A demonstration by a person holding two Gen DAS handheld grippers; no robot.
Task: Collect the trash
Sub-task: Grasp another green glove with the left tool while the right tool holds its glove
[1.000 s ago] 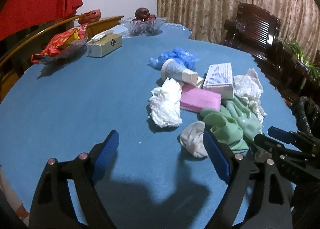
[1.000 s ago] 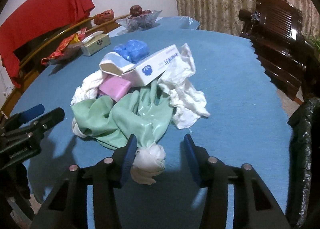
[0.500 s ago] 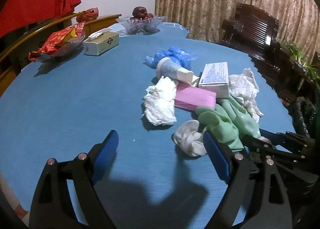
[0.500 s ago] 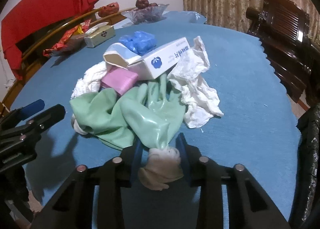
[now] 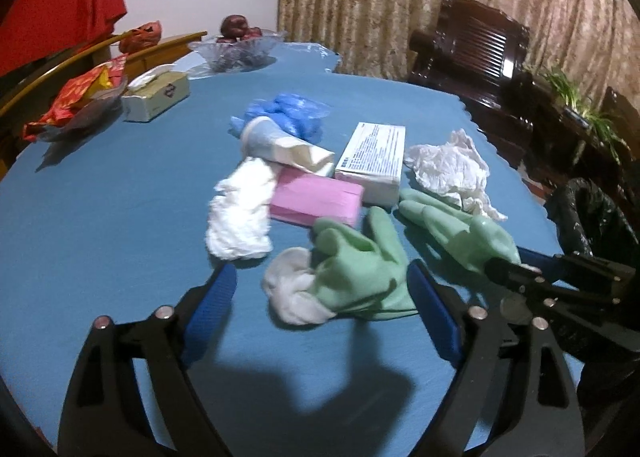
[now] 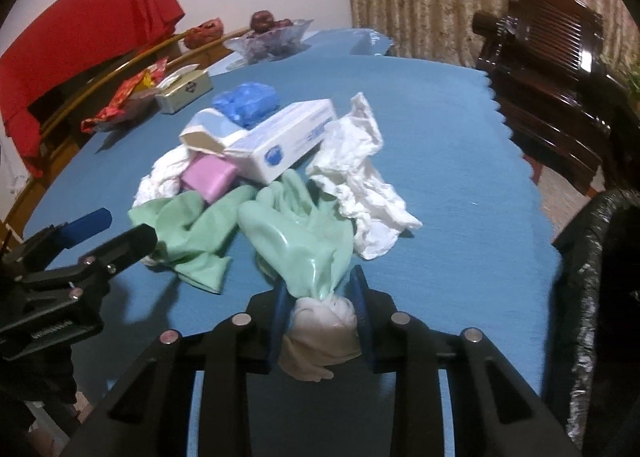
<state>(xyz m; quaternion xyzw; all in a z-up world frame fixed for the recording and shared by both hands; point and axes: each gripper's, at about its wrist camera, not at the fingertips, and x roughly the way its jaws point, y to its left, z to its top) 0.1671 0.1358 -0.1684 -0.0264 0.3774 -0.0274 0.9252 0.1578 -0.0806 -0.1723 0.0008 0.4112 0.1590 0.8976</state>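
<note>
Bare blue tablecloth [image 5: 100, 225] lies open on the left. The left gripper [image 5: 320, 309] is closing, its blue pads on either side of a pale green rubber glove with a white cuff [image 5: 352, 269] but not touching it. Right of it, the right gripper [image 6: 322, 321] is clamped on the second pale green rubber glove [image 6: 304, 241] by its cuff. Farther right, past the scalloped table edge [image 6: 524, 161], stands a black-lined bin [image 6: 592, 257].
</note>
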